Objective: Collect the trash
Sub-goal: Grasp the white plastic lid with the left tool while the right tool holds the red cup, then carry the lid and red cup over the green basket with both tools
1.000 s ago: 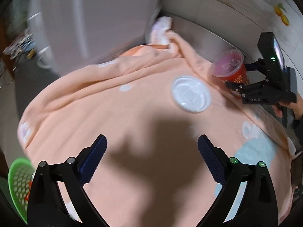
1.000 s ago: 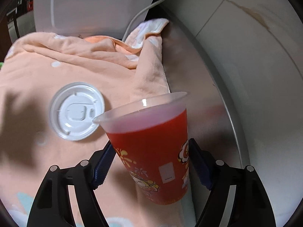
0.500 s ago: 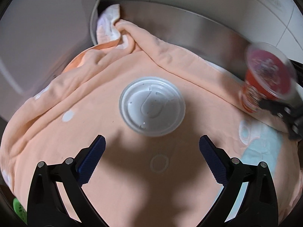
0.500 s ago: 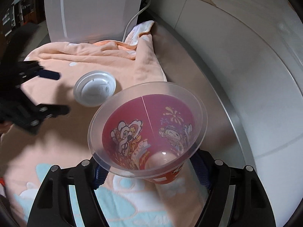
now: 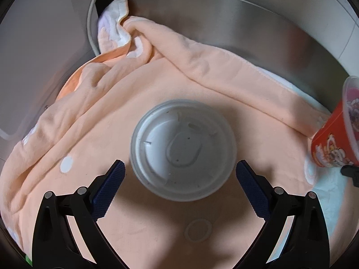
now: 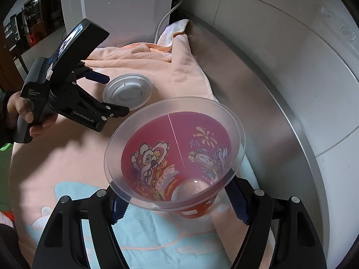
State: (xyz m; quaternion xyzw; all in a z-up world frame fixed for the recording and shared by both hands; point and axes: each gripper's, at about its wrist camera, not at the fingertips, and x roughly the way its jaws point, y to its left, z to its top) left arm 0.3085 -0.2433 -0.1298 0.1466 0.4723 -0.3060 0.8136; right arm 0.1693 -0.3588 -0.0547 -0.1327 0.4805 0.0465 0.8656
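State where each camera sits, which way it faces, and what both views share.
Left wrist: on the left tool, facing down onto the round white plastic lid on the peach fleece blanket; its open fingers show.
Right wrist: on the right tool, looking into the red printed plastic cup it grips; the left hand shows.
Shared: lid, cup, blanket.

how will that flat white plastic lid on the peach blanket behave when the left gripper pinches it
The flat white plastic lid looks thin, so probably light and apt to flex or pop out under an edge squeeze. It lies flat on the soft peach blanket, so the open left gripper may dig into fabric. Unlikely to roll.
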